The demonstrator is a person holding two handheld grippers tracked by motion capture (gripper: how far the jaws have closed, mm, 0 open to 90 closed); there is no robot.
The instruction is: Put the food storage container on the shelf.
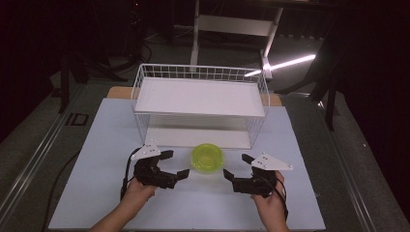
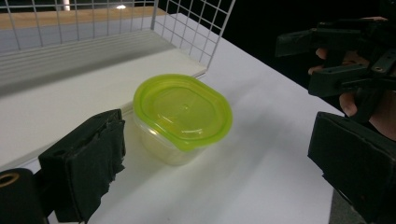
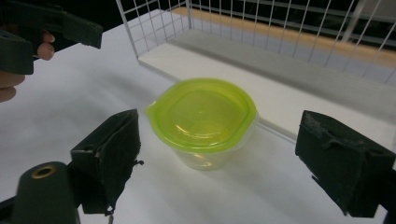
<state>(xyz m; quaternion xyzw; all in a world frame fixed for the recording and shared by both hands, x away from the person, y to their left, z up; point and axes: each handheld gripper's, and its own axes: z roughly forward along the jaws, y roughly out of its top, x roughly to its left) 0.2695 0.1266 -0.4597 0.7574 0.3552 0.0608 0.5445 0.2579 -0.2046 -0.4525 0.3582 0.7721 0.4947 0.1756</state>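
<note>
A small clear plastic container with a lime-green lid (image 1: 207, 158) is placed on the white bench (image 1: 96, 145), just in front of the lower front edge of the white wire rack (image 1: 140, 87). The rack is fitted with two flat white shelves; the lower shelf (image 1: 169, 137) lies directly behind the container, so room behind it is limited. Open bench surface is available to the left, right and front of the container.

The container is rounded, with translucent walls and a smooth, glossy lid bearing a small tab at one edge. The bench surface is matte and plain.

The left gripper (image 1: 170, 166) is held to the left of the container, with its jaws spread wide and nothing between them. The right gripper (image 1: 237, 166) is held to the right, jaws likewise wide and empty. Both are near the container but apart from it. The black jaw pads (image 3: 109, 154) appear soft and rough-edged. Nothing stands between either gripper and the container.
</note>
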